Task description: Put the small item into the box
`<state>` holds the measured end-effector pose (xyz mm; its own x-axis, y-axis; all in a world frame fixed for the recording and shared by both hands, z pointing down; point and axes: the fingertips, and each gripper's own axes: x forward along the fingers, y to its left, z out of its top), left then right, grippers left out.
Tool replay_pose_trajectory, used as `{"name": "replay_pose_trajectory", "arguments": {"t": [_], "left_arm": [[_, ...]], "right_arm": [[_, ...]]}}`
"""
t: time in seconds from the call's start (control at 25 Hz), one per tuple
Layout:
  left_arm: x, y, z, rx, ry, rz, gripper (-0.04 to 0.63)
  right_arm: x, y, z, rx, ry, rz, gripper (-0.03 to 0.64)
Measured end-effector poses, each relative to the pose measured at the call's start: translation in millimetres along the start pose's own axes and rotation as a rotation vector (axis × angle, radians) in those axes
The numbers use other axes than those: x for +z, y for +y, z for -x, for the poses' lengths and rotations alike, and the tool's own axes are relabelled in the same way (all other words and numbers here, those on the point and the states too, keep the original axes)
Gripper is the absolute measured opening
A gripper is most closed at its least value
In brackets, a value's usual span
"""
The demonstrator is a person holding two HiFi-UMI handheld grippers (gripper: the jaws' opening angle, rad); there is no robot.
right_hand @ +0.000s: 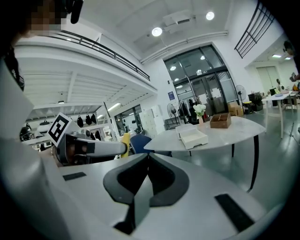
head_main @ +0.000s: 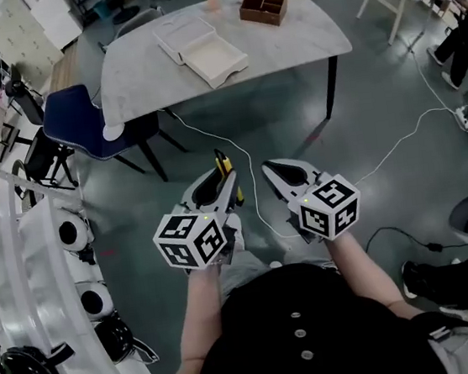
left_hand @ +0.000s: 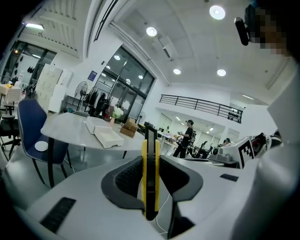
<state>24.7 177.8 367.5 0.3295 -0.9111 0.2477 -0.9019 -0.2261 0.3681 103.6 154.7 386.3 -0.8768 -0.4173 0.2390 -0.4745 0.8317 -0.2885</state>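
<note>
A person stands on the open floor, well short of a pale table (head_main: 301, 42), with both grippers held out low and pointing toward it, seemingly ready to carry a load across. A blue chair (head_main: 81, 116) is drawn up at the table's left edge. On the tabletop lies a white box (head_main: 217, 59), its lid laid open beside the tray, apparently set out to receive something. A divided wooden box (head_main: 263, 5) sits just beyond it, and which of the two the task means cannot be told. The left gripper (head_main: 223, 177) has its jaws clamped on the small item (left_hand: 150, 173), a thin yellow-and-black strip standing upright between the pads, well apart from either box. The right gripper (head_main: 271, 169) has its jaws pressed together on nothing, probably kept free as a spare. What the item is cannot be made out. Its lower end is buried in the jaws, and the white box's interior is too small to read.
</note>
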Motion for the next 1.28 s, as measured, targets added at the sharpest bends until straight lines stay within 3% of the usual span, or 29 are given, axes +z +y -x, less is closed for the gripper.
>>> {"name": "replay_pose_trajectory", "arguments": {"t": [0.48,0.88,1.28], "left_arm": [[62.3,98.4,-57.8,-0.077,0.038,-0.006,0.126],[113.8,165.0,-108.1,-0.158,0.070,-0.069,0.126],[116.1,199.8,-134.0,-0.205,0.124,-0.065,0.126]], "right_arm": [[38.8,-32.3,-102.3,-0.103,0.002,-0.008,0.006],[83.8,-68.8,-181.3,-0.192,-0.061,-0.022,0.006],[85.4,-92.5,-211.5,-0.266,-0.048,-0.058,0.006]]}}
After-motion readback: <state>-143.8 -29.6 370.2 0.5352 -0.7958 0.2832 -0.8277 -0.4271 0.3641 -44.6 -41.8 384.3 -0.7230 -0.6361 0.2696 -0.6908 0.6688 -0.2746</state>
